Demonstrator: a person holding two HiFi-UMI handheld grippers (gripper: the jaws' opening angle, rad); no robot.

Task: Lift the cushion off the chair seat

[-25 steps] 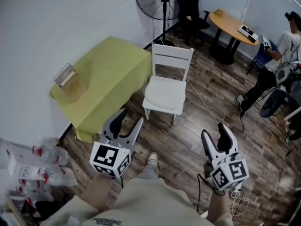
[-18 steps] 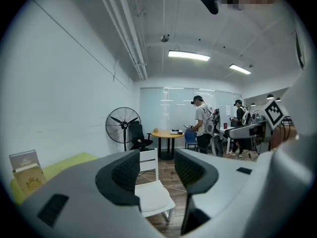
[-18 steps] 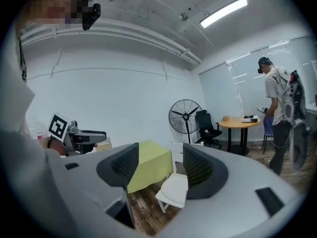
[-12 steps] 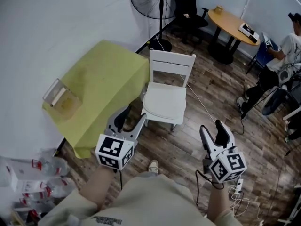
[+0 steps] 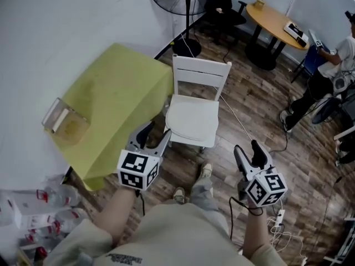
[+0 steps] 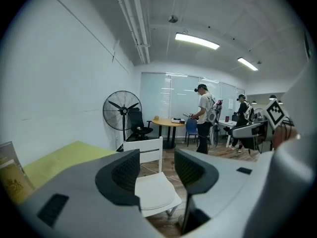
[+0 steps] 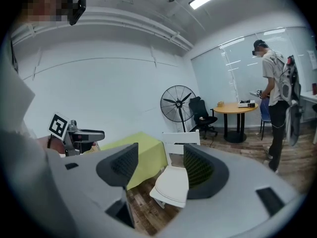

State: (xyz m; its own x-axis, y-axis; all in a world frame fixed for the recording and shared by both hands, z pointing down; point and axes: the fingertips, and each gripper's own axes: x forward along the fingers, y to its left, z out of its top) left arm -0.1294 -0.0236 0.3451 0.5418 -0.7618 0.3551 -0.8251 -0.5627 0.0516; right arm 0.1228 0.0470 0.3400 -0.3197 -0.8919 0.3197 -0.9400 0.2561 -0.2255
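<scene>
Two grippers close in on the white chair [image 5: 201, 71] as the person steps forward. The left gripper [image 5: 155, 132] now hangs just beside the seat's near-left corner, while the right gripper [image 5: 247, 148] is nearer than a second ago but still apart. Both sets of jaws stand open and empty. The cushion [image 5: 193, 118] lies untouched on the seat, right of the yellow-draped table [image 5: 116, 93]; the lift has yet to begin.

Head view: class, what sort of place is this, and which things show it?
Probably an office or shared workroom: a round table with a black office chair nearby, a pedestal fan, and ceiling strip lights.
</scene>
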